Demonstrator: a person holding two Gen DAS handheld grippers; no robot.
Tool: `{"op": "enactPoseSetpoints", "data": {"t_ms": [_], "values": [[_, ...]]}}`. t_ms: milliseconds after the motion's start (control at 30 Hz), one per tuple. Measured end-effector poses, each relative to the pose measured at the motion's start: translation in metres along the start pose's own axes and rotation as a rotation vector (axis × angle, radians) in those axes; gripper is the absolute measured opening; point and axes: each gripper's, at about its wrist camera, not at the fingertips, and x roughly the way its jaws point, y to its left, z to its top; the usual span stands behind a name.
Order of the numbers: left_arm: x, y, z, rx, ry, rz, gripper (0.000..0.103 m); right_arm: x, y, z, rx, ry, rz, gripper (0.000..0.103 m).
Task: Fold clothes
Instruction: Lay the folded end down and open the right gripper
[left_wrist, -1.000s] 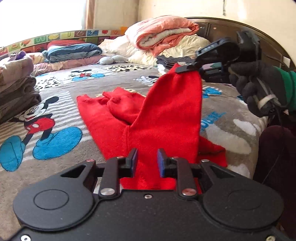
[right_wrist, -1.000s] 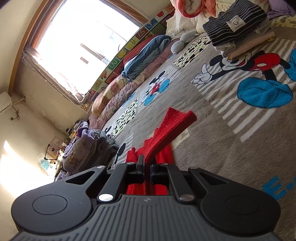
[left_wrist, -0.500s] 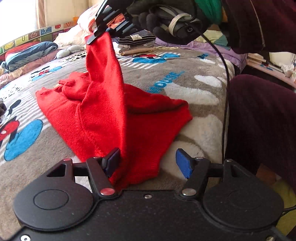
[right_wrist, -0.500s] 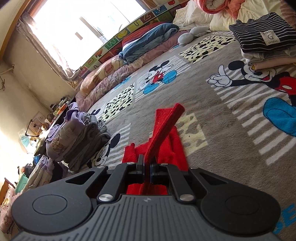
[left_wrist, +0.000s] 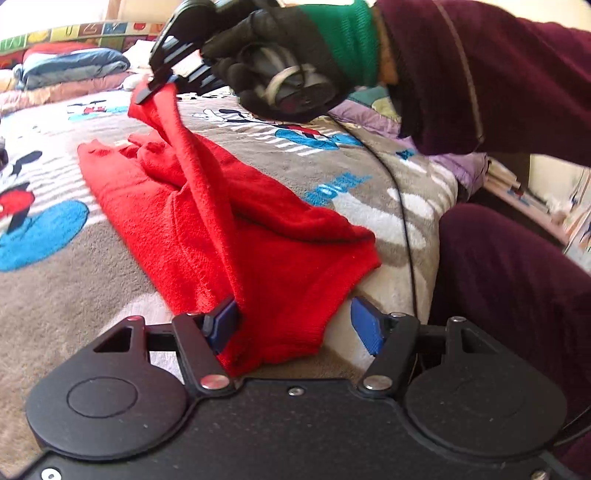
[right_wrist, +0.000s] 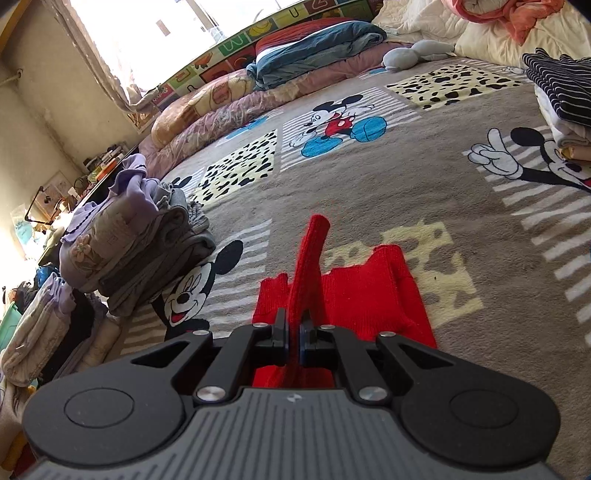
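A red knit garment (left_wrist: 221, 221) lies on the grey Mickey Mouse blanket (left_wrist: 55, 302) near the bed's edge. My left gripper (left_wrist: 295, 325) is open, its blue pads (left_wrist: 365, 325) spread around the garment's near hem. My right gripper (right_wrist: 294, 332) is shut on a red sleeve (right_wrist: 310, 258) and holds it lifted above the garment's body (right_wrist: 369, 295). In the left wrist view the right gripper (left_wrist: 155, 86) pinches the sleeve end high over the cloth, held by a black-gloved hand (left_wrist: 273, 62).
A pile of folded grey and purple clothes (right_wrist: 129, 243) sits at the bed's left. A striped folded stack (right_wrist: 561, 96) sits at the right. Rolled quilts and pillows (right_wrist: 295, 62) line the far side. The person's maroon-clad leg (left_wrist: 509, 295) is by the bed edge.
My left gripper opened and let go of the red hem, which now rests on the bed. My right gripper carried the sleeve across over the garment and tilted downward.
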Motion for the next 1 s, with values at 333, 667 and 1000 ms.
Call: {"op": "enactPoseSetpoints", "data": {"t_ms": [333,667,1000], "values": [[-0.009,0.011,-0.002,-0.064,-0.016,-0.02,0.065,0.01,-0.019,0.012,-0.011,-0.029,0.05,0.042],[-0.006,0.016,-0.002,-0.099,-0.015,-0.037,0.065,0.037,-0.025,-0.021,-0.159,0.104,0.118,0.034],[-0.013,0.023,0.0,-0.171,-0.008,-0.077,0.065,0.028,-0.026,-0.022,-0.178,0.0,0.125,0.009]]}}
